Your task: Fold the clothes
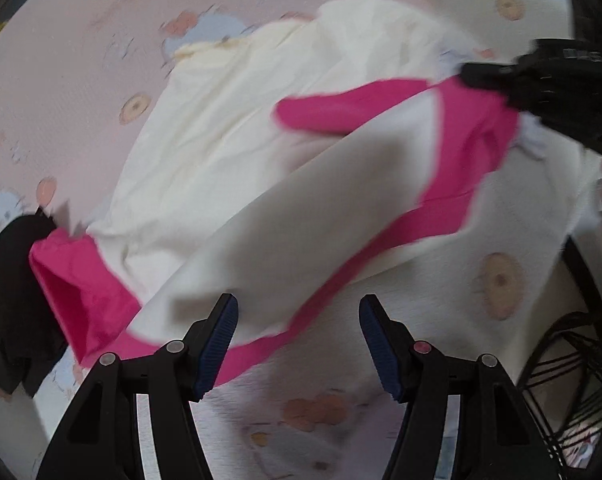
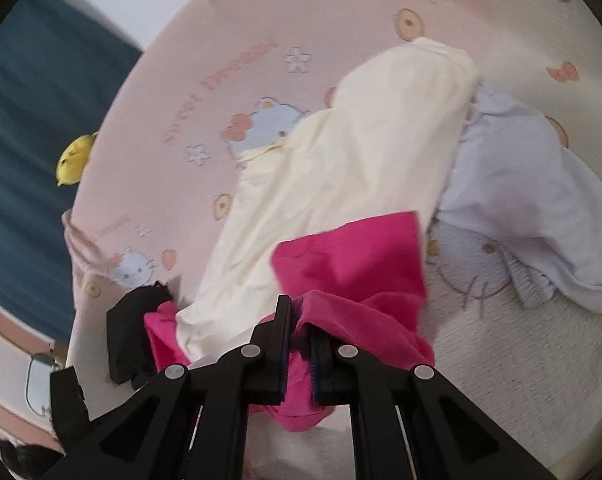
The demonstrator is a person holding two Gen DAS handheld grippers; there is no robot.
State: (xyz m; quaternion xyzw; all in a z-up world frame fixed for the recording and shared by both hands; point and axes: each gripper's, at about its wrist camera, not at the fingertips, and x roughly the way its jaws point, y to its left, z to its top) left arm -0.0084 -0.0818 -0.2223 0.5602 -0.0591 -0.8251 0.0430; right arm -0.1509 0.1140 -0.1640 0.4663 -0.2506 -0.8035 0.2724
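Folding has barely begun: the right tool [image 2: 299,322] pinches a pink sleeve [image 2: 353,264] of the cream shirt [image 2: 341,152] sprawled on the bed [image 2: 173,80], the left tool [image 1: 299,316] spread above it, other clothes [image 2: 521,184] waiting.

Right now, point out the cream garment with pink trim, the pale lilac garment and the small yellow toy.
cream garment with pink trim [image 2: 341,152]: right wrist view, on its cream body.
pale lilac garment [image 2: 533,200]: right wrist view, mid fabric.
small yellow toy [image 2: 73,159]: right wrist view, its body.
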